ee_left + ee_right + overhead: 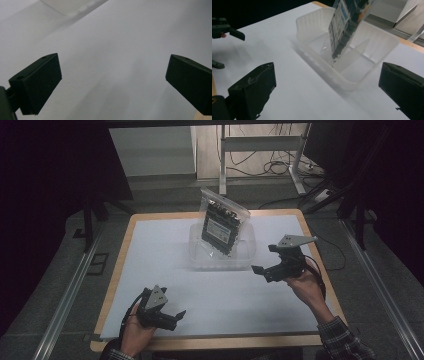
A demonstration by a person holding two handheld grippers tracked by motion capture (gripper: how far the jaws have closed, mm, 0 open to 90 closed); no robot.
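Observation:
A clear plastic bag of dark parts with a printed label point(221, 222) stands tilted inside a translucent plastic tub point(197, 254) at the middle back of the white table; the same bag point(348, 23) and tub point(352, 83) appear ahead of my right gripper. My right gripper point(266, 258) hovers open just right of the tub, its jaws wide apart and empty point(325, 92). My left gripper point(177, 316) rests low near the table's front left, open and empty over bare white surface point(112, 77).
The white sheet point(150, 270) covers a wood-edged table point(117, 265). Dark floor, rails and a desk frame with cables point(270, 165) lie beyond the far edge. The other gripper point(223, 28) appears at the left of the right gripper view.

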